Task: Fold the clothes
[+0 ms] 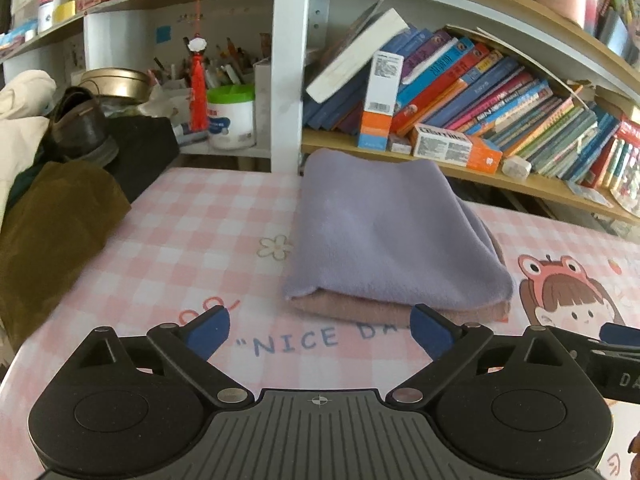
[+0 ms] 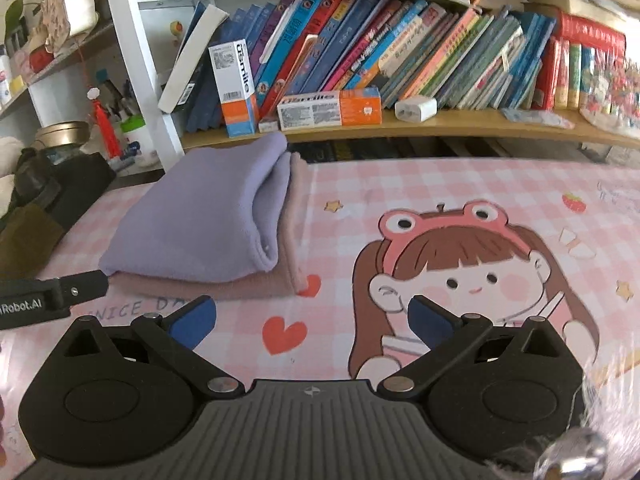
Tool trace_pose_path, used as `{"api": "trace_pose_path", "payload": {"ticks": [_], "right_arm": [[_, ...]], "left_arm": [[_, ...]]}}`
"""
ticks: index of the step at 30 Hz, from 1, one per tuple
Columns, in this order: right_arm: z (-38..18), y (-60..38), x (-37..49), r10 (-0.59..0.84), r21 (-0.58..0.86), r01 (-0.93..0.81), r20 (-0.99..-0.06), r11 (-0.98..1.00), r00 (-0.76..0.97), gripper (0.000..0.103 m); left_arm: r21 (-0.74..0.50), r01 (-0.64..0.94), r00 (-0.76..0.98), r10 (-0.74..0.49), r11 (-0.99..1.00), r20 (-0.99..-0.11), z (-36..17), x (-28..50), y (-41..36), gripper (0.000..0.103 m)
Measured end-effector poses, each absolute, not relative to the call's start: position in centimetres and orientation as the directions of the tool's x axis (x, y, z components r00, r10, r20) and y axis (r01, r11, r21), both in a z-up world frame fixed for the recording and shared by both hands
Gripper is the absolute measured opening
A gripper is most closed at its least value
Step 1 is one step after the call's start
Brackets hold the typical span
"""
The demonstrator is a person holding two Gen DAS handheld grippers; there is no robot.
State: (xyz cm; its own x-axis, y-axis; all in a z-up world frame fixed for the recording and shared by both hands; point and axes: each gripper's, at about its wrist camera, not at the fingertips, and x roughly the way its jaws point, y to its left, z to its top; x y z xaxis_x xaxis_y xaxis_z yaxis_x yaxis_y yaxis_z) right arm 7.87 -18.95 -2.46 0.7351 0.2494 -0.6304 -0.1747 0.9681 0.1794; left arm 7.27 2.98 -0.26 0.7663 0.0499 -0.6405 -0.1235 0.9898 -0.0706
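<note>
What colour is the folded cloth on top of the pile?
The top cloth is light purple, resting on a dusty pink one; right wrist view shows it best.

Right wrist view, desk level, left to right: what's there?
Dark clothes pile → folded purple garment on the pink one → red heart print → cartoon girl print → strawberry print.

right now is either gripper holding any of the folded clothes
Nothing is held. The left gripper and right gripper are both open and empty, short of the folded purple cloth.

black tongs (image 1: pixel 320 334), blue pads (image 1: pixel 212 330)
</note>
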Motion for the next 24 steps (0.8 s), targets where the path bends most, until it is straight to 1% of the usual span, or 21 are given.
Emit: {"api": "trace_pose_path", "payload": {"ticks": [12,24], "right_arm": [[-3.0,-18.3,7.0,0.245,0.169,-0.178,-0.656,0.969,0.714,0.103],[-3.0,-18.3,6.7,0.239,0.169,-0.169,-0.66,0.971,0.712,0.103]], "left_arm": [[-0.051,-0.085,0.751,0.03,0.995,-0.66,-1.1,6.2,1.9,0.098],[-0.056,-0.091,0.761,0.033,0.994,-0.648,-0.6,5.8,1.9,0.099]]}}
